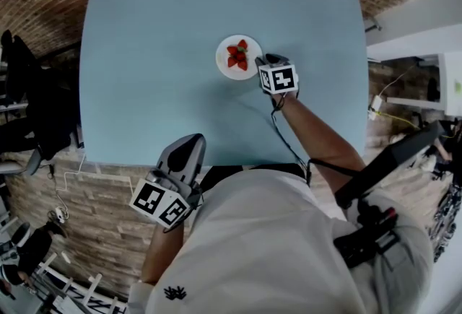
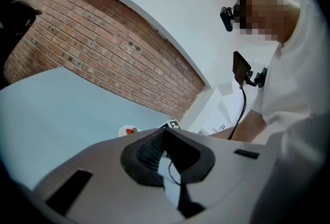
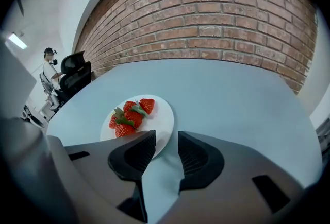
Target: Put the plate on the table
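Observation:
A small white plate [image 1: 227,68] with several red strawberries [image 1: 237,56] lies flat on the pale blue table [image 1: 151,53], a little right of its middle. My right gripper [image 1: 259,60] stands open at the plate's near right edge. In the right gripper view the plate [image 3: 161,115] rim lies just ahead of the open right gripper [image 3: 166,136], and its left pad [image 3: 135,155] overlaps the rim; nothing is pressed between the pads. My left gripper [image 1: 190,139] hangs over the table's front edge near my body. In its own view the left gripper [image 2: 164,131] is shut and empty.
A brick wall [image 3: 216,17] runs behind the table. A black office chair [image 3: 76,74] and a seated person [image 3: 50,69] are off to the left. Dark chairs [image 1: 32,99] stand left of the table. A cable [image 1: 289,146] trails from the right gripper across the table.

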The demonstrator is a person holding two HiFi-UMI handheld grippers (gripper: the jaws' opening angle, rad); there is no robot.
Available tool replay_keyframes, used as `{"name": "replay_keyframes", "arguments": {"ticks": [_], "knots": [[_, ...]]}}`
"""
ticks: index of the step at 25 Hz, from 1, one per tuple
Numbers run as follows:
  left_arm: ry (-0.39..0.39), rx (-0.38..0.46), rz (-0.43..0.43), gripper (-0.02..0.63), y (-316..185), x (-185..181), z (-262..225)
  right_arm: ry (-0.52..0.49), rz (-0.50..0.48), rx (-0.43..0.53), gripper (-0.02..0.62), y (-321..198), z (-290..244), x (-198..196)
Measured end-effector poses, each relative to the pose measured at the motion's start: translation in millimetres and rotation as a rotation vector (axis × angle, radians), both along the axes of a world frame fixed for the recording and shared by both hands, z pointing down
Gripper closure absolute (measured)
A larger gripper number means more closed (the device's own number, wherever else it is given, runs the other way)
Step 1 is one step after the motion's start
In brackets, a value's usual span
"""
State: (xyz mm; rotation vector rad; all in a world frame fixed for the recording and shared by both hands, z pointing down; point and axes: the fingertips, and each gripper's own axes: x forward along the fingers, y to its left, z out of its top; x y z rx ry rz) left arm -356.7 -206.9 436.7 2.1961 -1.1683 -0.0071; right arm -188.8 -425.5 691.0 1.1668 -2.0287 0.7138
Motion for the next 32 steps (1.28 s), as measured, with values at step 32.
{"name": "replay_keyframes", "arguments": {"ticks": [32], "knots": [[-0.094,0.145,-0.103,0.604,98,183,-51,-0.244,-0.435,0.126,0.588,220,-172,139]]}}
